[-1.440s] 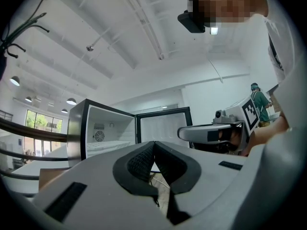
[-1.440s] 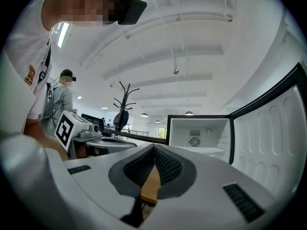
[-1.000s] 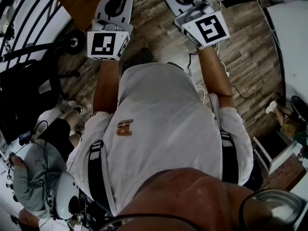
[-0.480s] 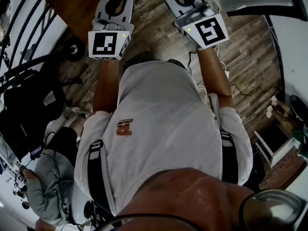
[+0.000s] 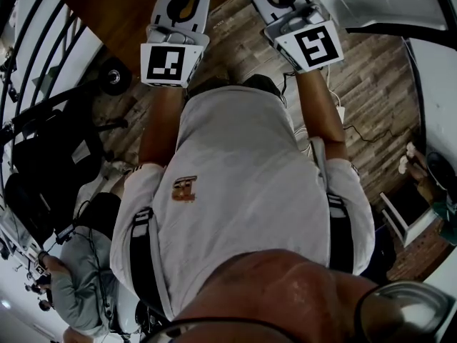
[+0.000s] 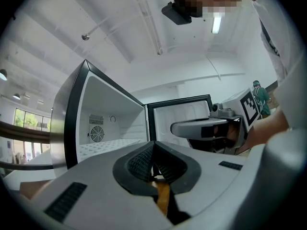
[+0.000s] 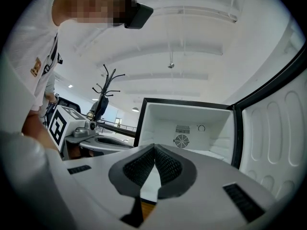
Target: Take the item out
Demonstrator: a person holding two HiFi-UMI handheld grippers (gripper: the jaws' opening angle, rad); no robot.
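Fridge (image 7: 192, 123) stands open near both grippers, at twelve o'clock of the right gripper (image 7: 154, 147) and ten o'clock of the left gripper (image 6: 153, 145), its door (image 7: 273, 138) swung out to three o'clock, and both pairs of jaws are pressed together, pad against pad.

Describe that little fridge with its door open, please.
The fridge is a box with a black front frame, a silvery outer side and a white, plastic-looking lining. Its door is swung wide open to the right, with moulded ribs inside. At the back sits a round fan grille below a slotted vent. No item shows inside. Its lower part is hidden, and nothing touches it.
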